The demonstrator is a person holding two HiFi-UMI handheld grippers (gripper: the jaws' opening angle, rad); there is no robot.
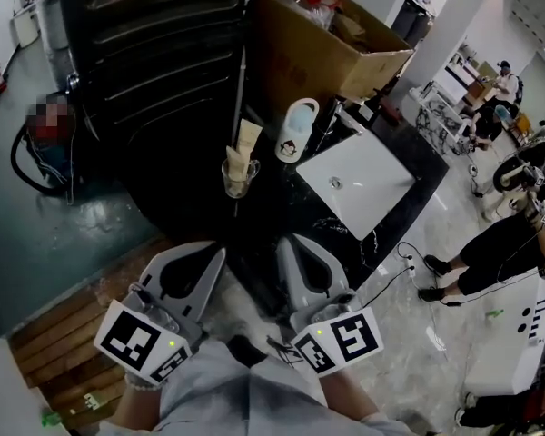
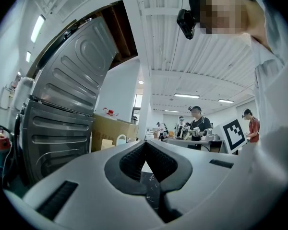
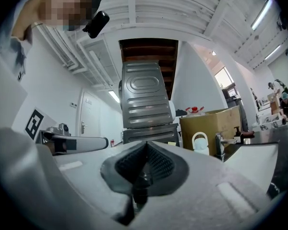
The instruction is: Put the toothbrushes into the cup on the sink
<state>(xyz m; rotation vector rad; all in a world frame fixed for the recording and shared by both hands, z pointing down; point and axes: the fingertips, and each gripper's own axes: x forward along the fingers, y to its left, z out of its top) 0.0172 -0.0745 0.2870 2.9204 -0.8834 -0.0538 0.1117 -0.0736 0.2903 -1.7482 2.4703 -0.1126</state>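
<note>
The left gripper (image 2: 145,143) and right gripper (image 3: 145,143) each have their jaws pressed together on nothing. Above them, at the head view's centre, a glass cup (image 1: 239,180) holding pale sticks (image 1: 246,143) stands left of the white sink (image 1: 372,166).

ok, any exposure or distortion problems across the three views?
Head view: white rectangular sink basin nearly blown out against the dim black veined counter. Left gripper view: heavy fisheye bows the ribbed grey metal cabinet, corners vignetted black. Right gripper view: same vignette, ceiling strip light flares top right.
</note>
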